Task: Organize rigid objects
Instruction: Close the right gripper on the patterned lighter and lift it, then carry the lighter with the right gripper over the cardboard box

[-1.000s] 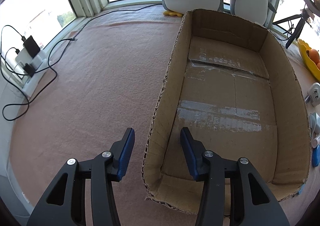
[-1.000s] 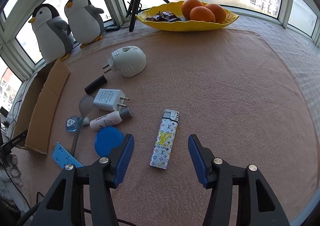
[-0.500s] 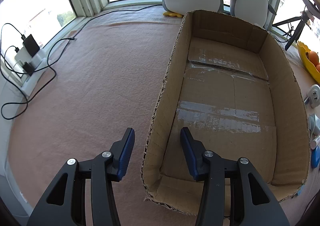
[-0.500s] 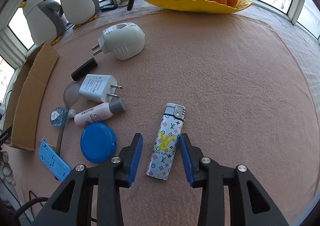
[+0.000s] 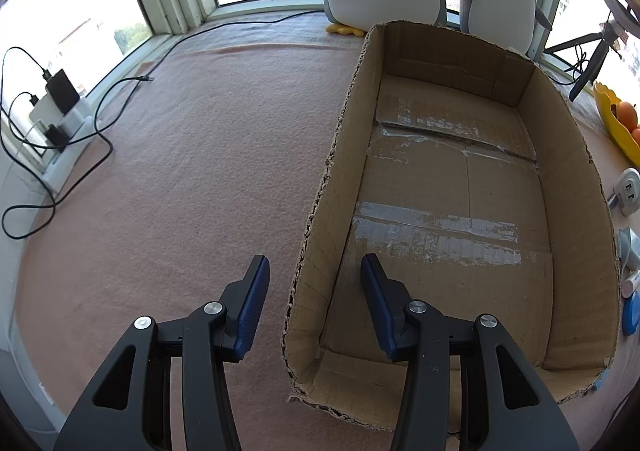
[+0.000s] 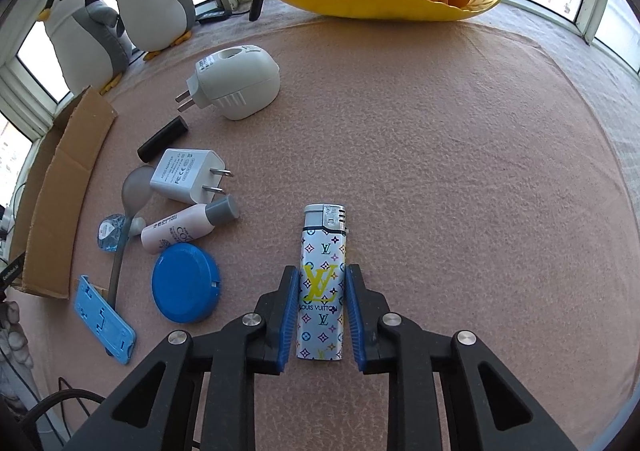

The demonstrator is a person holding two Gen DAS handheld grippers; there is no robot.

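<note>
Two grippers share the job. On the left, the left gripper (image 5: 312,291) straddles the near wall of the empty cardboard box (image 5: 316,211), one finger outside and one inside with clear gaps to the cardboard, likely ready to steady it for incoming items; it looks unchanged from a second ago. To the right, the right gripper (image 6: 322,315) has its fingers closing around the patterned lighter (image 6: 323,283), which lies flat on the worktop (image 6: 460,171). A second ago those fingers stood wide; now they are narrow, almost touching its sides.
</note>
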